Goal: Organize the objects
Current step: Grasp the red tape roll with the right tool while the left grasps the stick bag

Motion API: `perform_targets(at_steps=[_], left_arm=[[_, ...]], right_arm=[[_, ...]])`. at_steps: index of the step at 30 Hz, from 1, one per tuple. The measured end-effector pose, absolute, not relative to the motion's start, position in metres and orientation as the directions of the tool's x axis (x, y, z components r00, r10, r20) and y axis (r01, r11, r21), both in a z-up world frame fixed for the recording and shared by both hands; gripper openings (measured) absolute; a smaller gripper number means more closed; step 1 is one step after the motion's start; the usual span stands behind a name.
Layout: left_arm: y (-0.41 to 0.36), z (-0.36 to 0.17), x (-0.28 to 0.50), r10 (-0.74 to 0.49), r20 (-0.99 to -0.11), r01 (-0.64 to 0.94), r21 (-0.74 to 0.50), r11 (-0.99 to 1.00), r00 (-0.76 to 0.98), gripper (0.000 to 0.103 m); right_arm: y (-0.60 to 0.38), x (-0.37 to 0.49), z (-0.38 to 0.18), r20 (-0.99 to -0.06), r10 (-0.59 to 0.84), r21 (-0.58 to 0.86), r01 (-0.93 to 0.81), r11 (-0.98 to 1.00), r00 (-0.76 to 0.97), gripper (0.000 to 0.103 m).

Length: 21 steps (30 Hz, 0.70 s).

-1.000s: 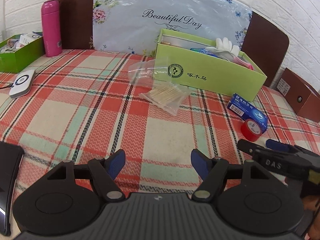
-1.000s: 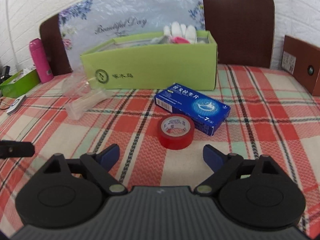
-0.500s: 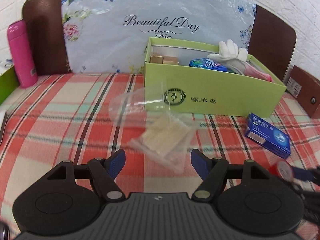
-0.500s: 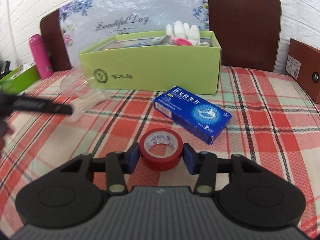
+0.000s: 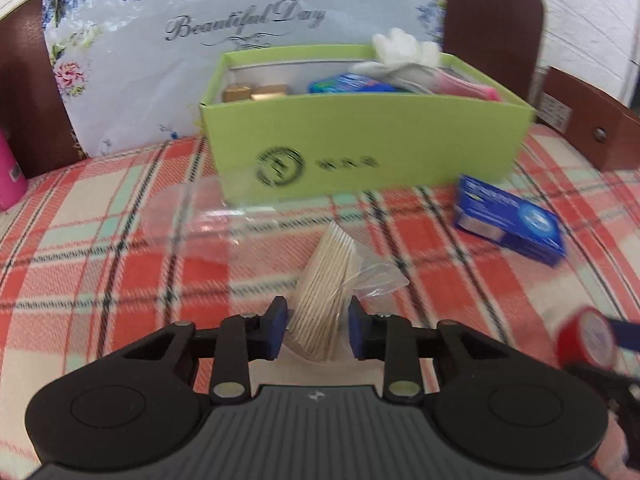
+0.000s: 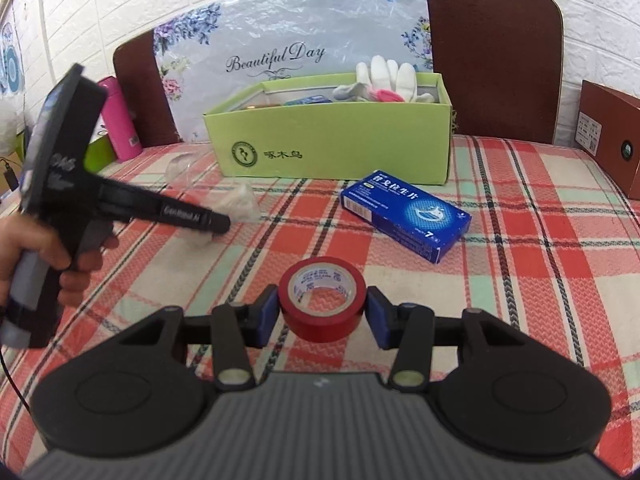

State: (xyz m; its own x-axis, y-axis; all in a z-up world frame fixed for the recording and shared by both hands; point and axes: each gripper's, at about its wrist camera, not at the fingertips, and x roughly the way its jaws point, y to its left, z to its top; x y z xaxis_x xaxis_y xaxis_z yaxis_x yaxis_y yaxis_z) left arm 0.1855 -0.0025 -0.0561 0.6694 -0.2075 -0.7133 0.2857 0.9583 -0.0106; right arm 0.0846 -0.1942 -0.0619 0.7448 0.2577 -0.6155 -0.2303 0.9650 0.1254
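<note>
The left gripper (image 5: 316, 326) had just been closing on the bag of toothpicks (image 5: 326, 296), which lay on the plaid tablecloth (image 5: 100, 264) in front of the green box (image 5: 372, 140); its blue pads stood at the two sides of the bundle, seemingly pressing the plastic. The bag looked very light and limp — a slippery clear film around a stiff sheaf of thin sticks — so the sensible hold was across the packed bundle itself, not the loose, crinkled flap beside it, which would likely slide out or let the load swing.

The right gripper (image 6: 322, 314) was clamped on the red tape roll (image 6: 322, 304), pads against opposite sides of its outer wall. The roll seemed rigid and light, with a smooth face that could slip if squeezed weakly — a grip across the full width suited it. The blue medicine carton (image 6: 406, 214) lay untouched on the cloth near the box.
</note>
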Motion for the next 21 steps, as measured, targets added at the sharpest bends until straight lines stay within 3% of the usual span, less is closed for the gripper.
perform_targets(at_steps=[6,9,10,12,21], left_arm=[[0.001,-0.056,0.114,-0.226,-0.73,0.282,-0.048,0.958,0.645,0.034],[0.002,-0.056,0.094,-0.245,-0.721,0.287,-0.068,0.956,0.648,0.059],[0.001,-0.055,0.092,-0.241,-0.717,0.29,-0.057,0.955,0.655,0.063],[-0.002,-0.053,0.092,-0.23,-0.711,0.298,-0.029,0.954,0.665,0.063],[-0.009,-0.058,0.105,-0.245,-0.727,0.301,-0.055,0.952,0.641,0.062]], right_arm=[[-0.189,0.061,-0.067,-0.632,0.243,0.06,-0.266,0.962,0.736,0.046],[-0.19,0.055,-0.074,-0.65,0.237,0.053,-0.268,0.962,0.722,0.049],[-0.191,0.053,-0.076,-0.65,0.232,0.05,-0.264,0.963,0.724,0.051],[-0.192,0.047,-0.078,-0.64,0.225,0.055,-0.249,0.967,0.735,0.058],[-0.193,0.041,-0.084,-0.647,0.23,0.074,-0.24,0.968,0.727,0.058]])
